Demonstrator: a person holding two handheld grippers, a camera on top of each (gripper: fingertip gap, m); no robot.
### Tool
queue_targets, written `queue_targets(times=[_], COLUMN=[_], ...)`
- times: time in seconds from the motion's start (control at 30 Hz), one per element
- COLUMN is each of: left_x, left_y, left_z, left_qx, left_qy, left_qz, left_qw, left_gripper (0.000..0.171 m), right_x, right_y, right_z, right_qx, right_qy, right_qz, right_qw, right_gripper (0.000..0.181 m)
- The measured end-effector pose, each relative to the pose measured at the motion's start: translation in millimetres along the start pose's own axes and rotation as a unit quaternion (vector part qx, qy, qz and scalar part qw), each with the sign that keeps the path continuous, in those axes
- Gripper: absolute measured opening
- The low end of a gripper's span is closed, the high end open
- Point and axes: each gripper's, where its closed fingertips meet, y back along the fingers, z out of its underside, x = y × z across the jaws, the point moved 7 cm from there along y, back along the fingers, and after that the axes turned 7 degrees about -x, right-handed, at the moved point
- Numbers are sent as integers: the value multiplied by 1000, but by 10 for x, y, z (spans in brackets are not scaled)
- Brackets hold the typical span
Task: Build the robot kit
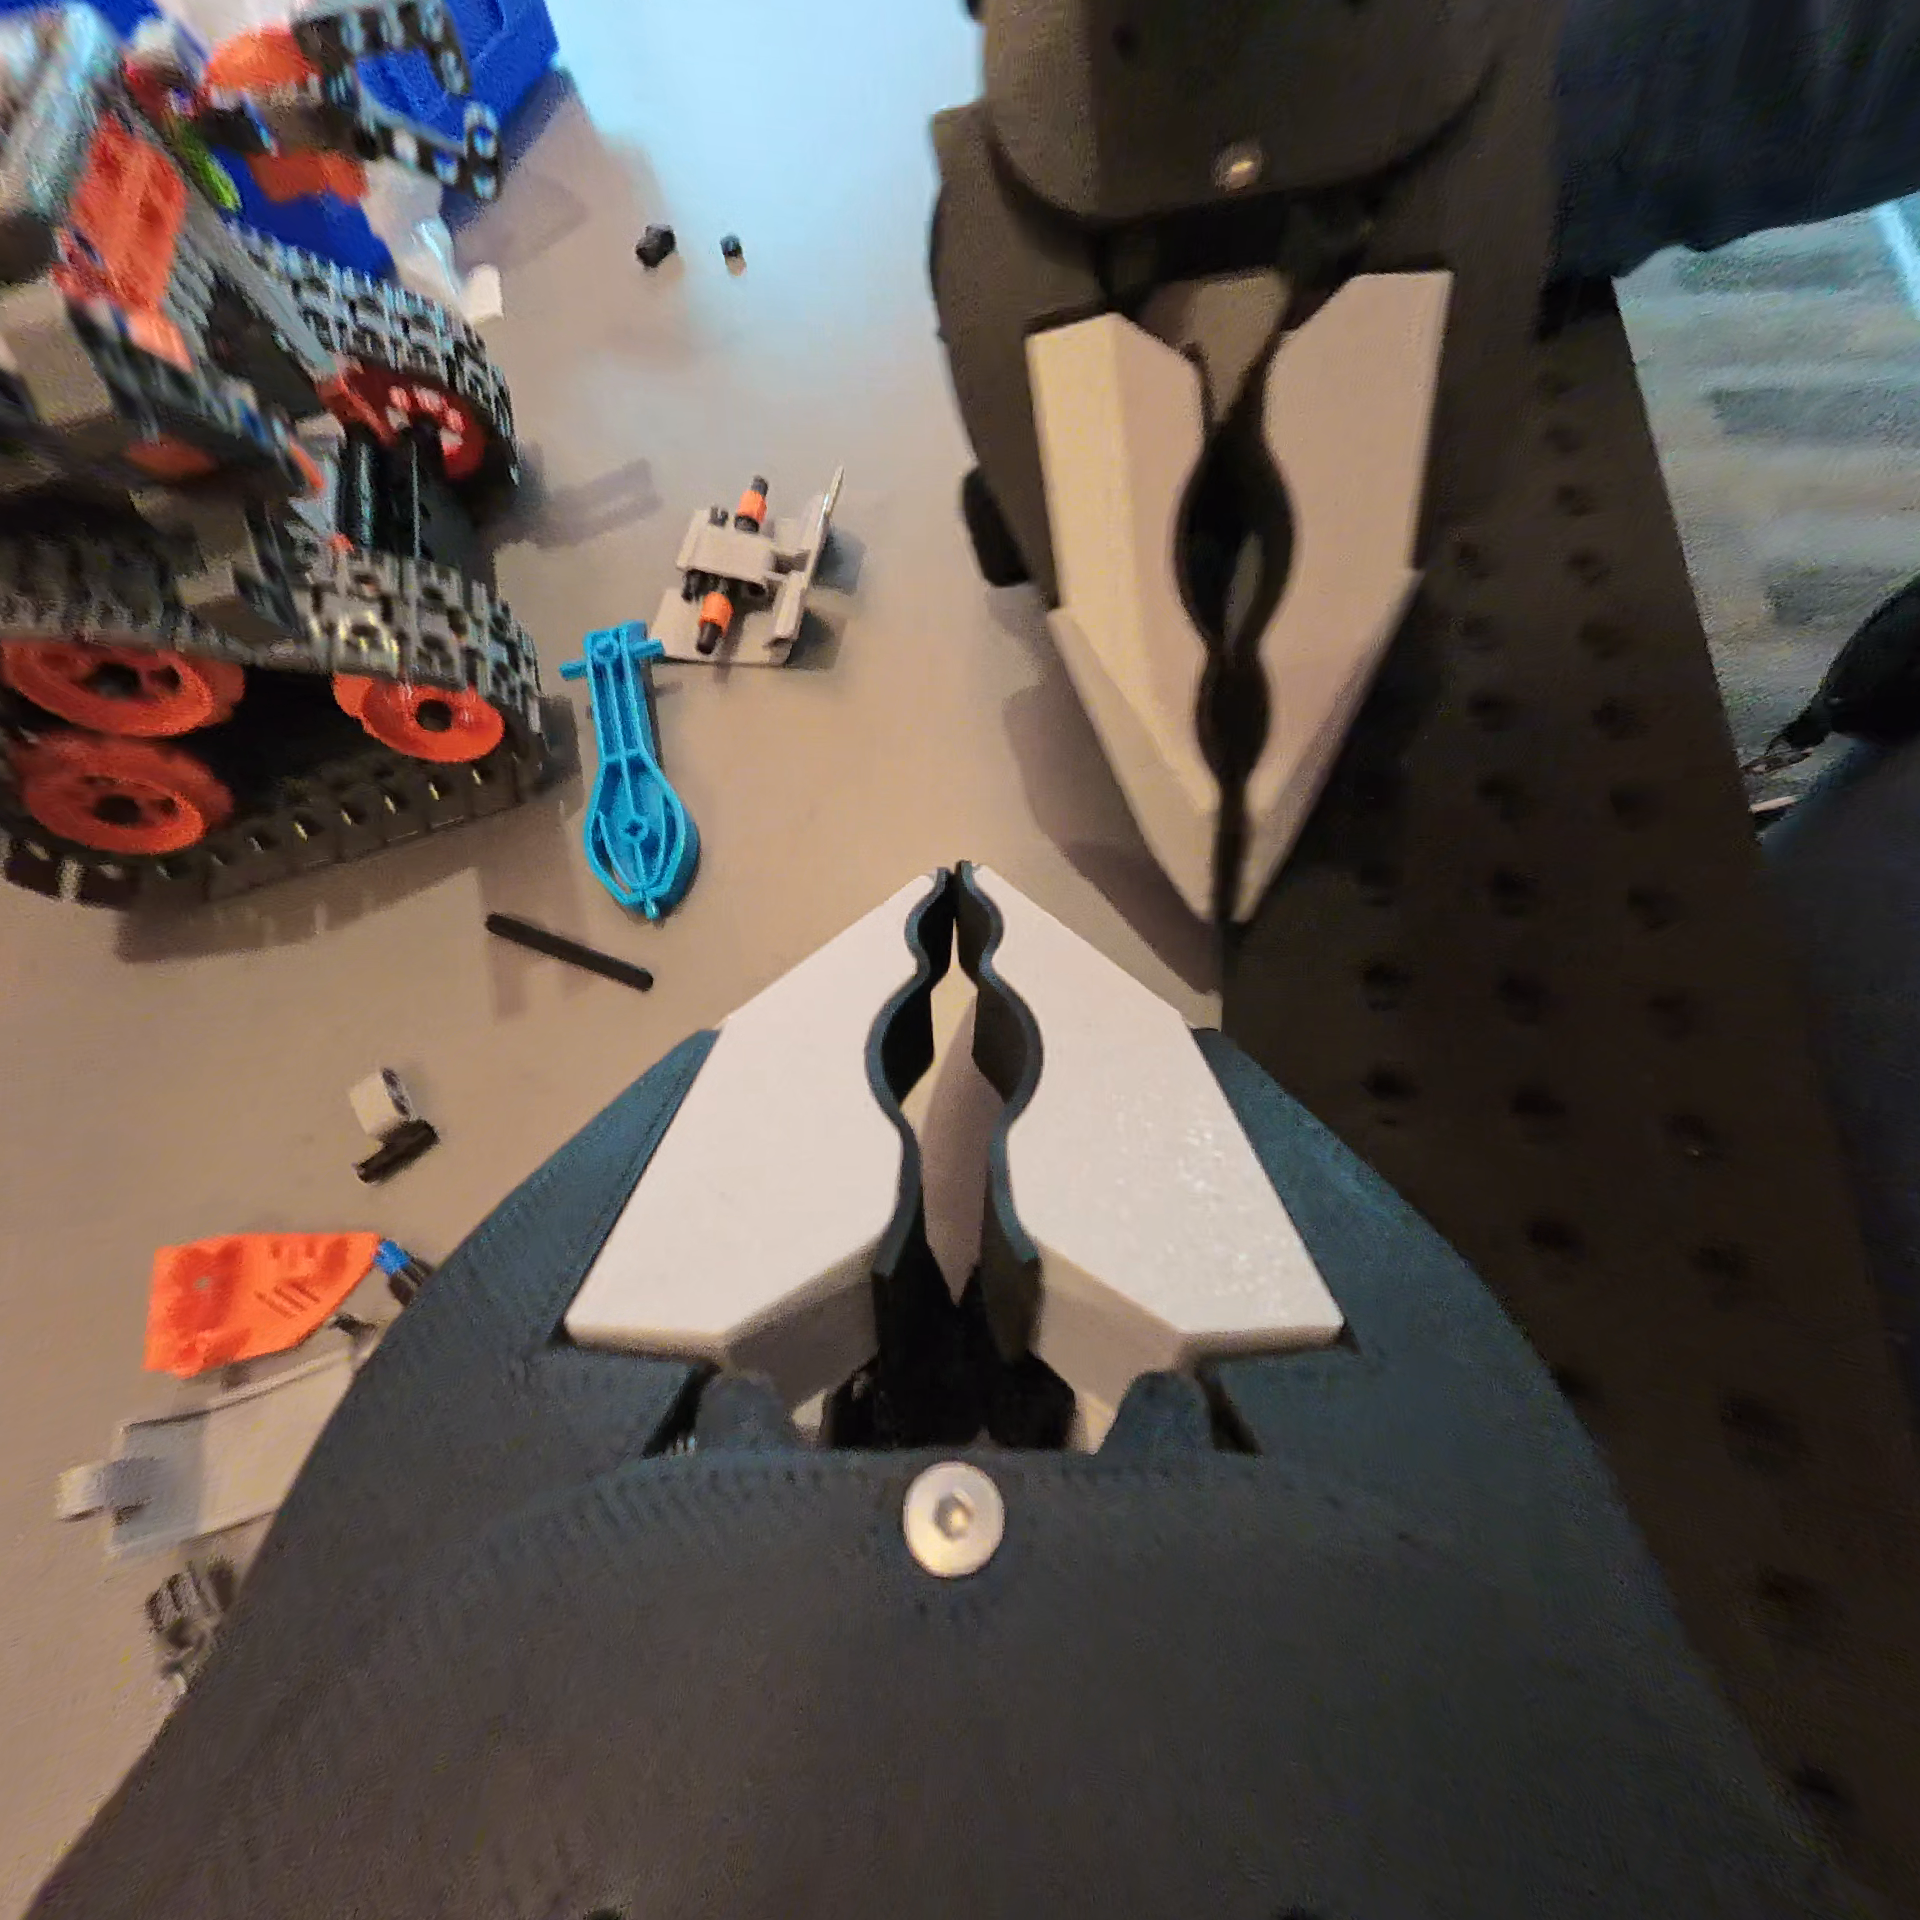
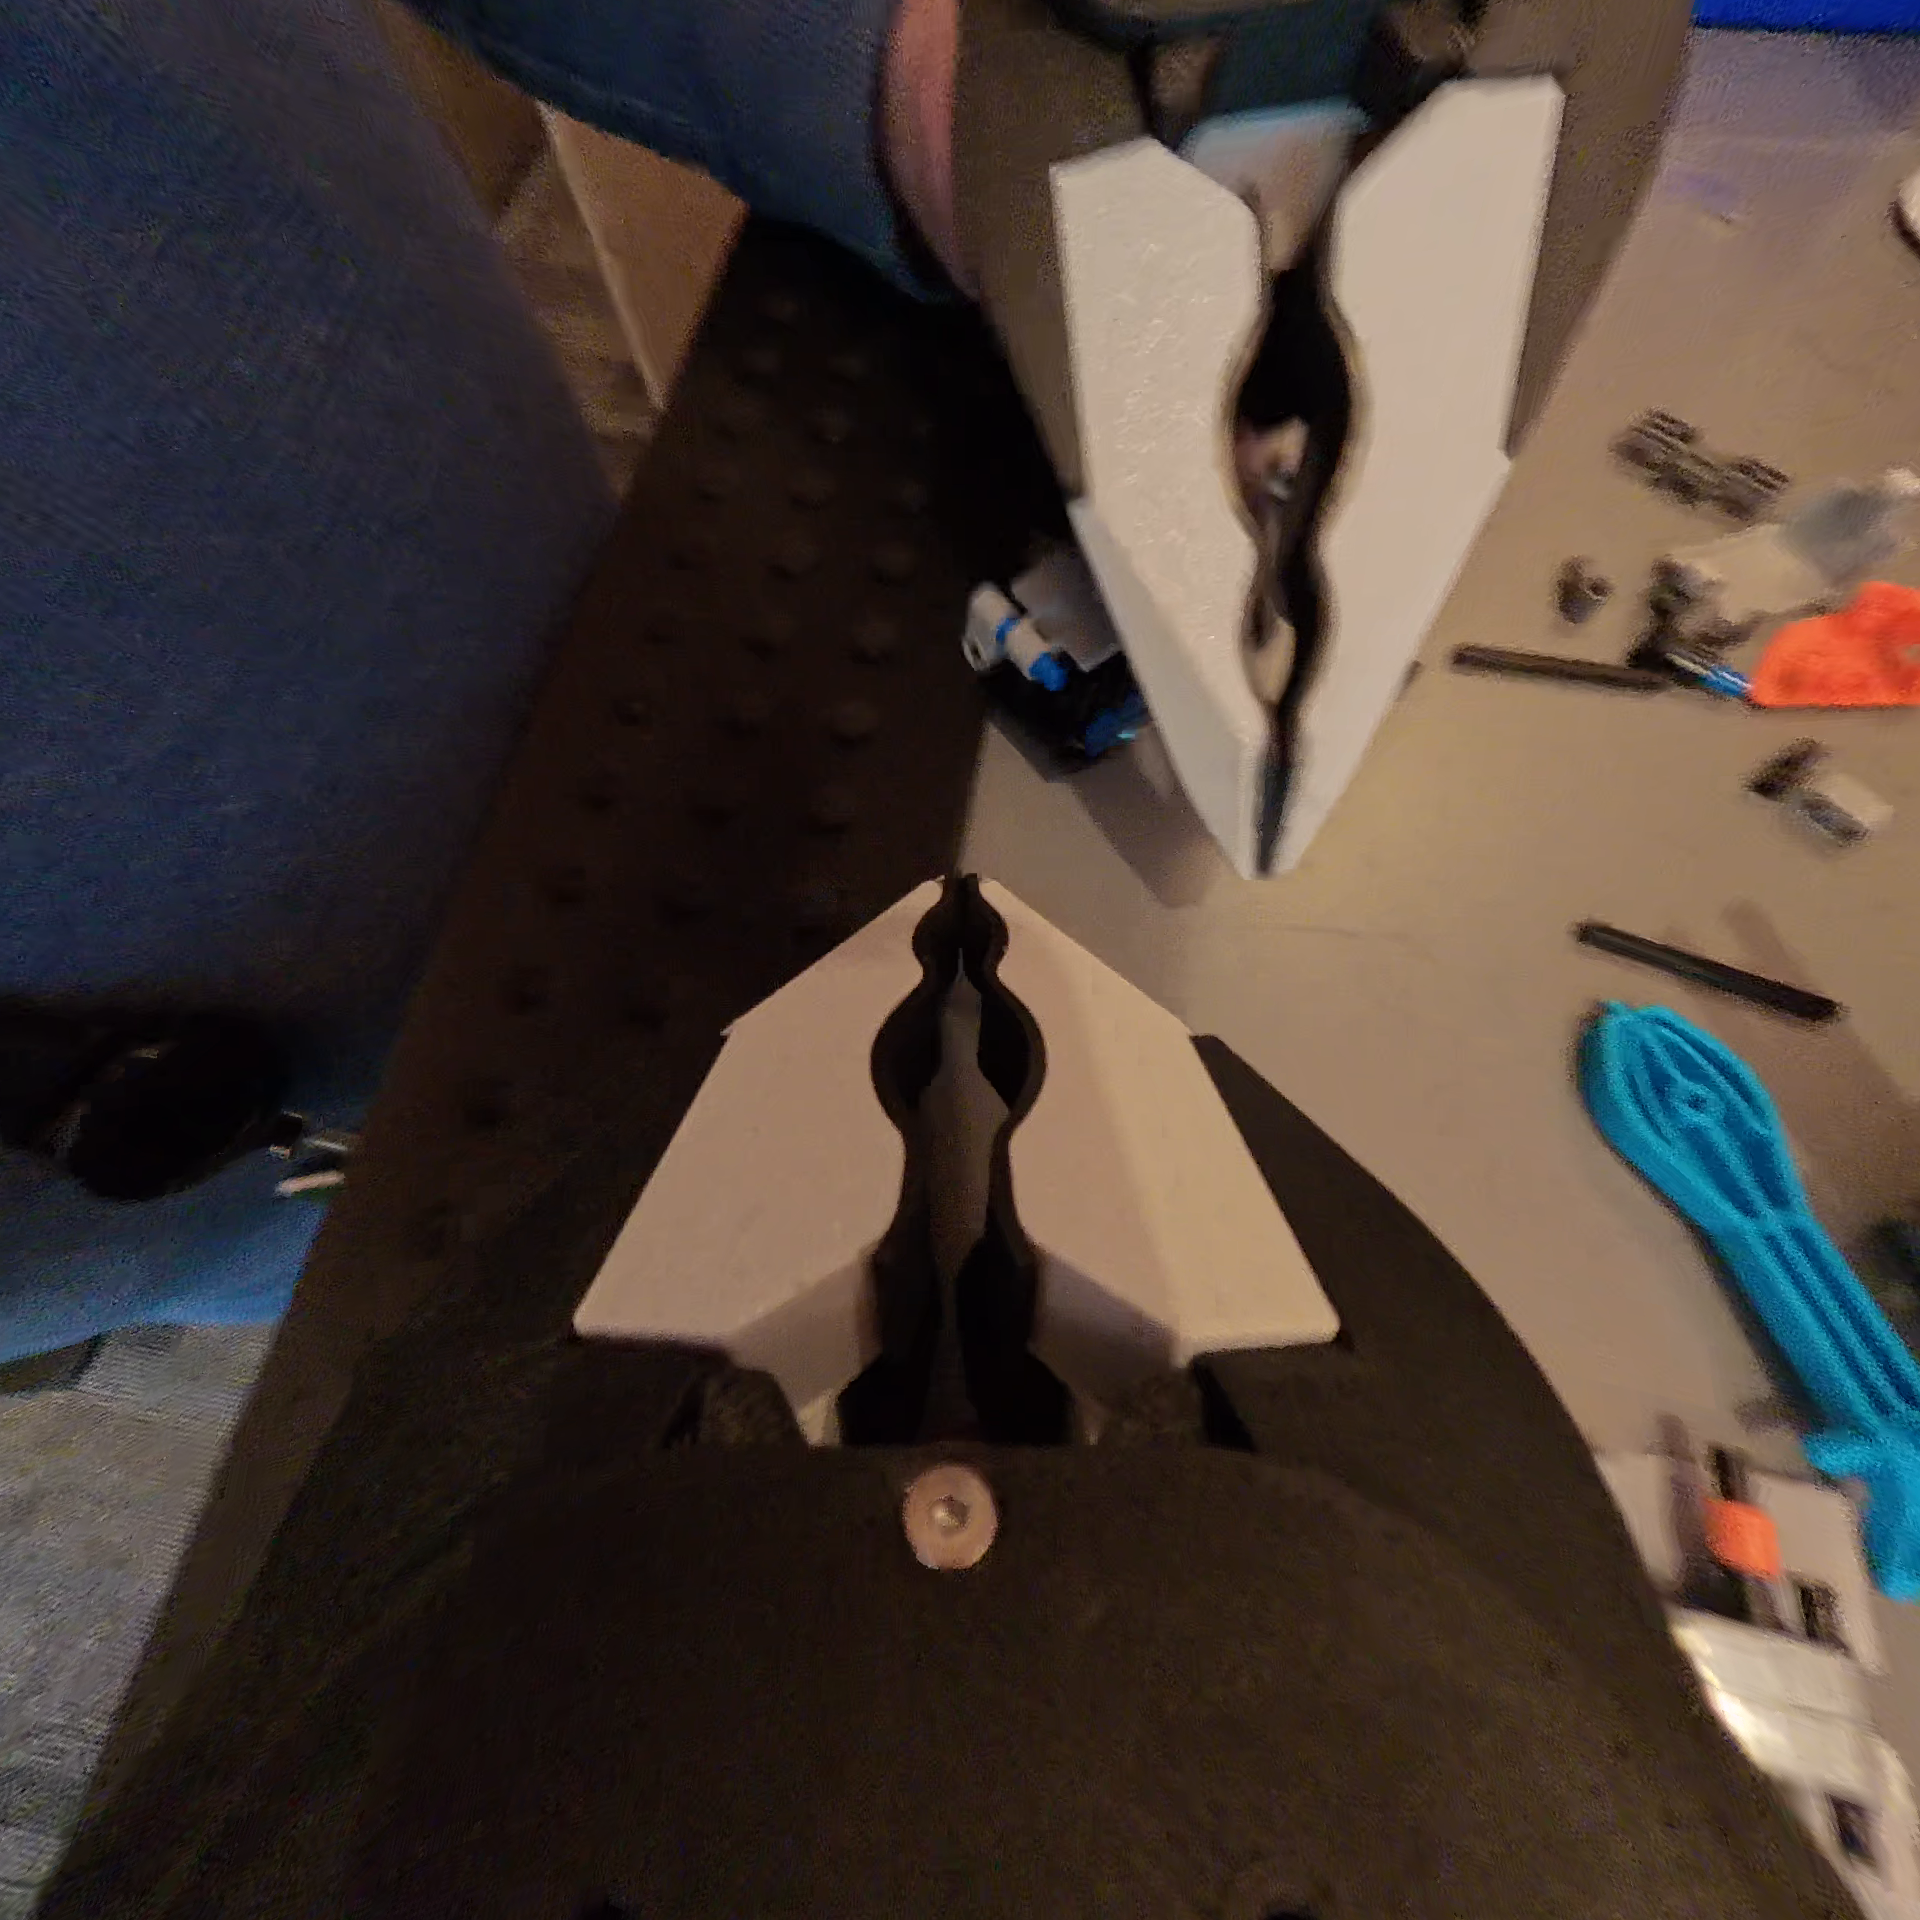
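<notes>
My left gripper is shut, its tips meet and I see nothing between them. It hovers over the beige table, right of a blue plastic tool and a black axle rod. My right gripper is also shut with nothing visible between the tips. It hangs at the edge of a black studded strip. Each gripper shows in the other's view, tip down and shut: the right gripper and the left gripper. The two tips are close together without touching.
A tracked brick vehicle with orange wheels stands at the left. A small grey assembly with orange pins, an orange panel and loose small parts lie around. A white, blue and black assembly sits behind the left gripper. A blue sleeve fills the left.
</notes>
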Motion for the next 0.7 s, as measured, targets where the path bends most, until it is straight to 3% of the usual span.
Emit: queue_targets(times=[0.17,0.3,0.4,0.57,0.7], left_x=[-184,-156,-17,212,234], left_y=[266,529,618,475,384], left_z=[-74,40,220,338,375], left_qx=[66,22,-25,-73,-91], left_qy=[51,53,60,36,30], left_qz=[26,59,78,67,17], left_qw=[996,997,995,994,995], left_gripper=[5,18,31,41,36], right_x=[118,140,98,163,203], right_y=[128,159,86,-80,-185], right_z=[-1,-25,-110,-214,-275], right_qx=[19,13,19,13,3], right_qy=[-34,-53,-51,-11,2], right_qz=[42,88,76,83,58], right_qw=[998,995,996,996,998], right_gripper=[0,16,27,32,32])
